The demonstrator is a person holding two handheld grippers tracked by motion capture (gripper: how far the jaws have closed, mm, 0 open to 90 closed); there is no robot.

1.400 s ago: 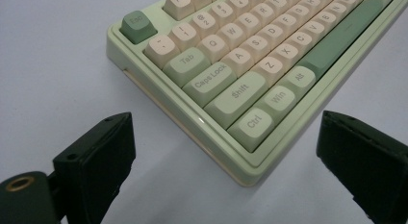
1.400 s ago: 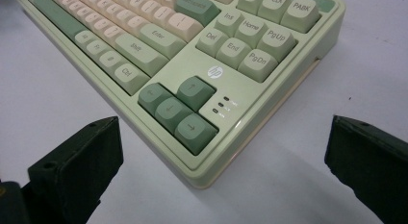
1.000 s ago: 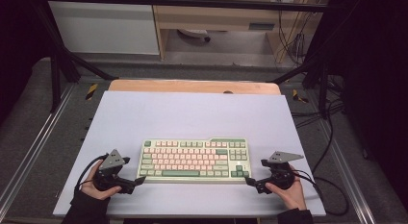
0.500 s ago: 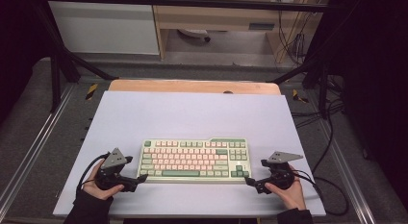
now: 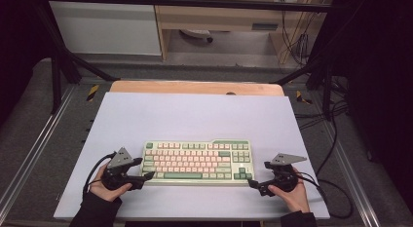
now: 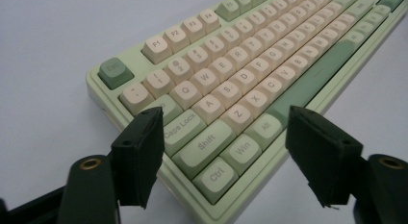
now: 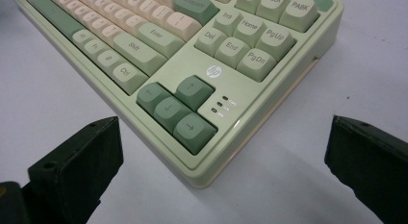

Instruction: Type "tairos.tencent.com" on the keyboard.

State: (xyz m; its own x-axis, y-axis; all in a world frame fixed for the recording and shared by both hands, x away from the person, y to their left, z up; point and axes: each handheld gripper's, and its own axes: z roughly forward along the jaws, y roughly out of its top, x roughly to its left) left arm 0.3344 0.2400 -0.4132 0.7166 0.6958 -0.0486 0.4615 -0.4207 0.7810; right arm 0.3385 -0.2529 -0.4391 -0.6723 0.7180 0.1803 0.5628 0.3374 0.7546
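We see our left tongs [image 5: 147, 176] just narrowing around the near-left corner of the pale green and cream plastic keyboard [image 5: 197, 162] lying mid-table, pads seemingly not yet touching, while our right tongs [image 5: 251, 182] stand spread at its near-right corner, so a two-handed grip looks imminent.

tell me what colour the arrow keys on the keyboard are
Dark sage green arrow keys, darker than the pale green case; the right gripper view shows them best.
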